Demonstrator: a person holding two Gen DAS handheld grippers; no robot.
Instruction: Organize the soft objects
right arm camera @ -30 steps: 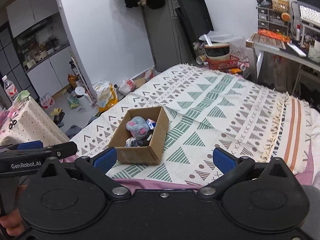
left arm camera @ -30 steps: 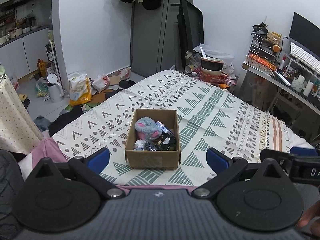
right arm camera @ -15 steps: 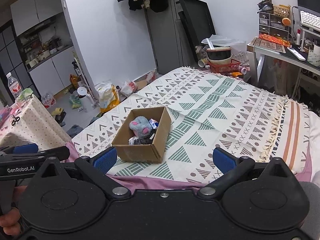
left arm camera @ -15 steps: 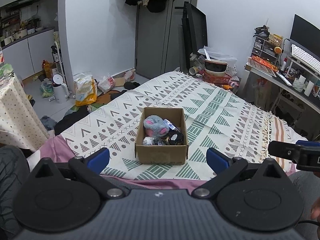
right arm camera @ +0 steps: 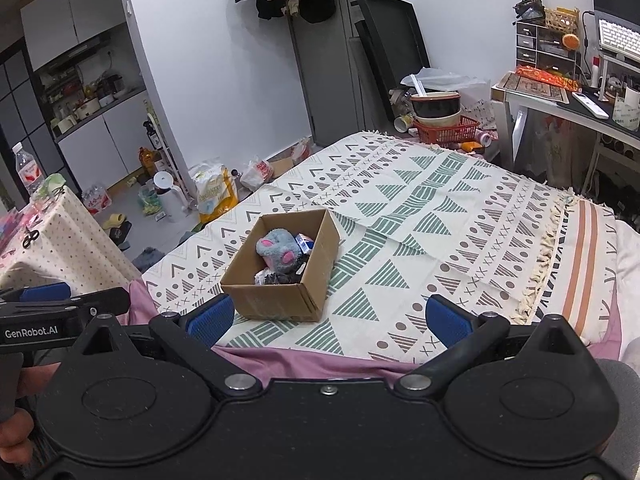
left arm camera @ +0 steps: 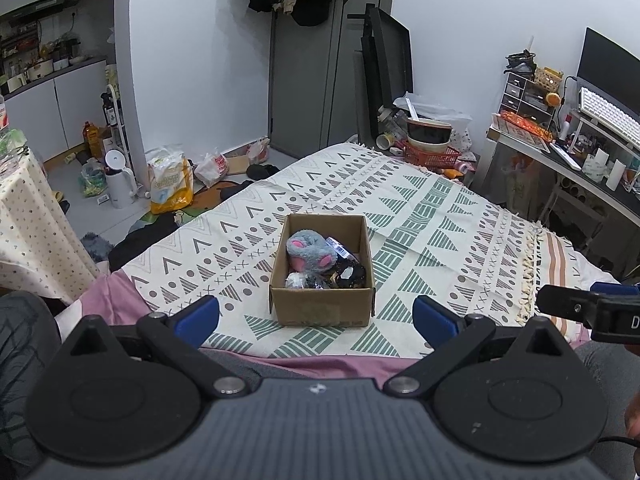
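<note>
A brown cardboard box (left arm camera: 322, 310) (right arm camera: 280, 304) stands near the front edge of a bed covered by a patterned blanket (left arm camera: 420, 236) (right arm camera: 420, 216). Inside lie a grey plush with pink ears (left arm camera: 310, 255) (right arm camera: 279, 253), a blue-white packet (left arm camera: 338, 247) (right arm camera: 305, 241) and dark wrapped items (left arm camera: 348, 276). My left gripper (left arm camera: 316, 318) hangs open just before the box, nothing between its blue fingers (left arm camera: 197, 315). My right gripper (right arm camera: 329, 316) is open too, off the bed's edge with the box at its left finger. Each gripper shows at the other view's side.
A pink sheet edge (left arm camera: 320, 364) runs below the blanket. A dotted tablecloth (left arm camera: 28, 224) stands at left. Bags and a white kettle (left arm camera: 118, 184) litter the floor. A red basket with bowls (left arm camera: 430, 148) and a cluttered desk (left arm camera: 568, 160) sit at right.
Both grippers have drawn back and risen from the box, which now looks smaller and farther off. The box's contents have not moved. Both stay open.
</note>
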